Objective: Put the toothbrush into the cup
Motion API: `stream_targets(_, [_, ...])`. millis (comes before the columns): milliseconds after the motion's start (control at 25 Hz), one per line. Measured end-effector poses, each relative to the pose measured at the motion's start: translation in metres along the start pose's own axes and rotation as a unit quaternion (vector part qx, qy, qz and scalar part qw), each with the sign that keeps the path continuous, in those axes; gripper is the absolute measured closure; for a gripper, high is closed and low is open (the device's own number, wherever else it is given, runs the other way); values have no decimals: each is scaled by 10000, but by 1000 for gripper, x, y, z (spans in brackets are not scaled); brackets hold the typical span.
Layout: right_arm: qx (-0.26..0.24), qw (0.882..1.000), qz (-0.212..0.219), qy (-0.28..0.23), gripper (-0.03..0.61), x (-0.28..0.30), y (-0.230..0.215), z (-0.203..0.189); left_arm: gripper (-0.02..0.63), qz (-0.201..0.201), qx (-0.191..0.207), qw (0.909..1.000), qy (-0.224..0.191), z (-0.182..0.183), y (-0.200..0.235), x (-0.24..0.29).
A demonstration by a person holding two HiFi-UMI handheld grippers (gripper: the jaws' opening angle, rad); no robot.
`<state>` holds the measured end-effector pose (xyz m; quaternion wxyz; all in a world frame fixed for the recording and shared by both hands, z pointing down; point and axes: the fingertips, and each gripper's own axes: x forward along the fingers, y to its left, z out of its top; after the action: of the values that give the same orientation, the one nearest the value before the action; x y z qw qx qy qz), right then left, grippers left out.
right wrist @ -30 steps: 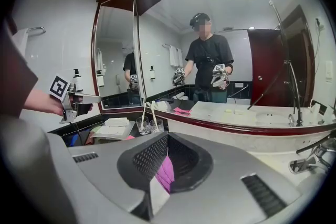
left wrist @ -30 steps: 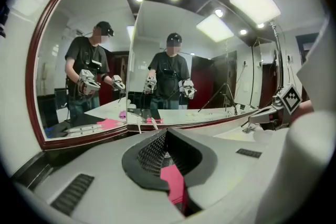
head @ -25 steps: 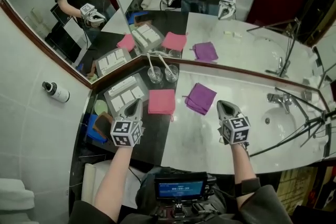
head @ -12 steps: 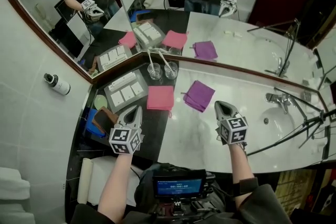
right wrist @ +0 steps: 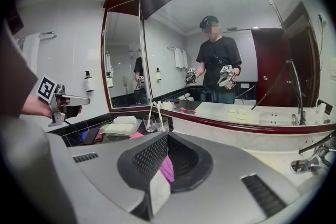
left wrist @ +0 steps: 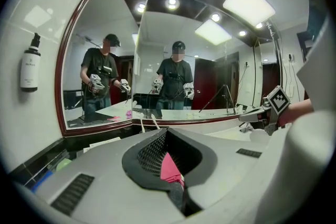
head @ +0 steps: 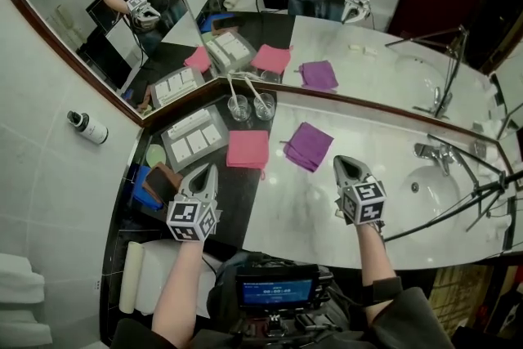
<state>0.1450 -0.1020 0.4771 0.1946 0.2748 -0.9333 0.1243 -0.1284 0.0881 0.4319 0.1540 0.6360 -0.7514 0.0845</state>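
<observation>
Two cups stand side by side just beyond the pink cloth, at the far edge of the counter, where the two panes of the mirror meet in a corner. Each cup already has a white toothbrush leaning in it, with its handle sticking out above the rim.

Just right of the pink cloth, not touching it, lies a purple cloth. Just left of it, on the dark part of the counter, sits a tray of flat white packets.

On the near side of the pink cloth and slightly left, the left gripper hangs over the dark strip and points towards the cloth. Its jaws are closed tip to tip and grip nothing. In the left gripper view the pink cloth shows through the oval gap behind the tips.

Well to the right of the pink cloth, on the near side of the purple one, the right gripper hangs over the pale stone. Its jaws are drawn almost together at the tips, and nothing is caught between them. The purple cloth shows through its gap.

Far right of the pink cloth are the tap and basin. Far left of it, a bottle hangs on the tiled wall.
</observation>
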Motion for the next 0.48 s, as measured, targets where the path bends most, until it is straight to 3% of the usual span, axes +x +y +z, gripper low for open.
stream_targets(280, [73,9997,215,-37,561,22,31,2,612,131,445,9989,-9,10,35,-16])
stream_targets(480, [200,9998,7,25,561,52,66,1,612,-80,412,9991,-35,7,88,-9])
